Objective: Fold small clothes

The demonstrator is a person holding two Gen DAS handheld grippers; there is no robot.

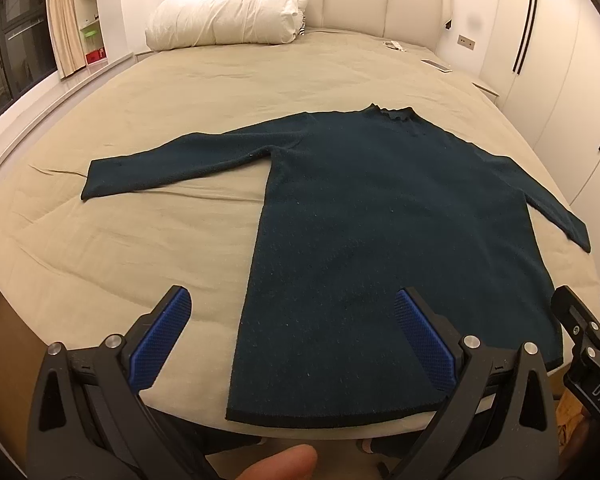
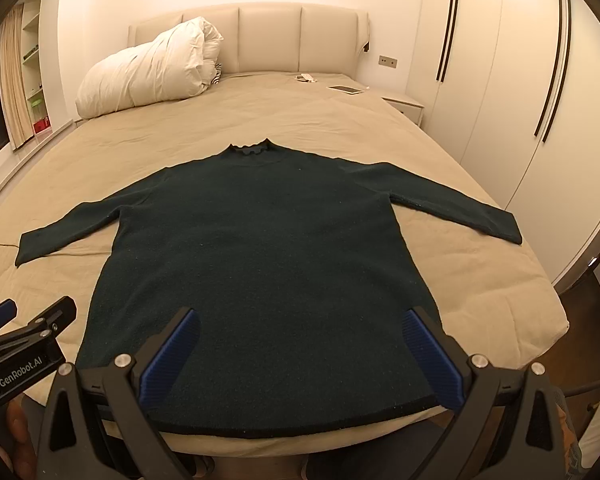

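The left gripper (image 1: 292, 340) fills the bottom of its own view with both blue-padded fingers (image 1: 162, 340) spread wide apart, holding nothing; its right finger shows over the lower left part of the sweater (image 1: 380, 240), the left finger over bare sheet. Whether either pad touches the cloth cannot be told. The right gripper (image 2: 300, 356) sits at the bottom centre of its view, its fingers (image 2: 170, 360) equally far apart and holding nothing, both showing over the sweater's lower body just above the hem. Each gripper also shows in the other's view: the right one at the lower right edge of the left view, the left one at the lower left edge of the right view.

The dark green sweater lies flat on the bed (image 2: 480, 300), hem at the near edge, frilled collar pointing up the frame toward the headboard (image 2: 268, 36). Its two sleeves spread out to left and right, angled slightly down toward the near edge.

Further up, a rolled white duvet (image 2: 148, 72) rests at the upper left against the headboard. A small flat white device (image 2: 346, 89) lies on the sheet at the upper right of the bed, with white wardrobe doors (image 2: 500, 80) along the right side of the frame.
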